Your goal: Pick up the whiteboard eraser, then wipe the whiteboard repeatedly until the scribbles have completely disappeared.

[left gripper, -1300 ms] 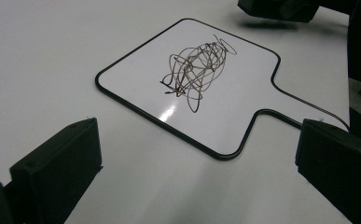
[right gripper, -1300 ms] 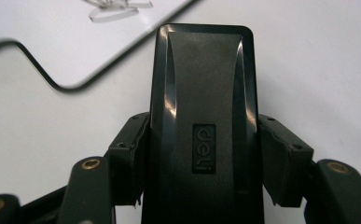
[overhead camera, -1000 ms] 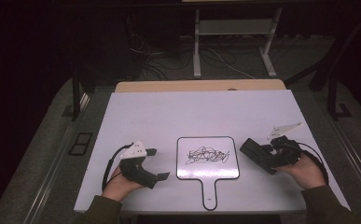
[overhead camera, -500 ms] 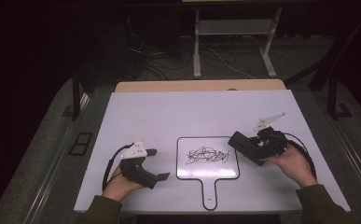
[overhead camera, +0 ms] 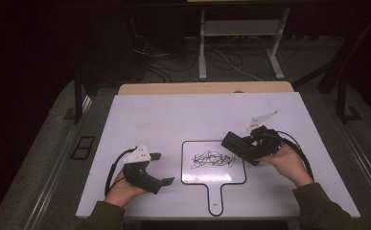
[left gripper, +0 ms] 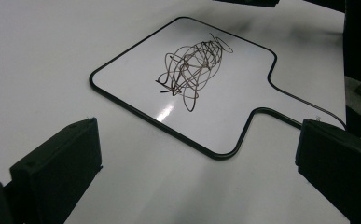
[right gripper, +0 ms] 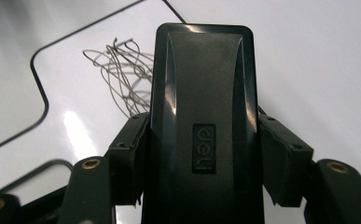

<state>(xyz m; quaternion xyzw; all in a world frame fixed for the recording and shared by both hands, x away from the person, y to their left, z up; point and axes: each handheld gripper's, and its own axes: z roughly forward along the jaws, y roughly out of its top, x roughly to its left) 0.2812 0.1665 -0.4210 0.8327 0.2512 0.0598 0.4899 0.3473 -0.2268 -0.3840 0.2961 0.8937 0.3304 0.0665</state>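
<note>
Now your right gripper is clamped on the black eraser, above the right edge of the small whiteboard, over what looks like the scribble. Your left gripper rests on the table left of the board, jaws spread wide and empty.

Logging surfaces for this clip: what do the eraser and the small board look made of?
Eraser: likely hard black plastic, semi-gloss, with soft highlights and an embossed logo; its wiping face is hidden. Board: glossy white wipe-off surface, judging by the light reflecting off it, with a thin black rim, probably plastic.
</note>
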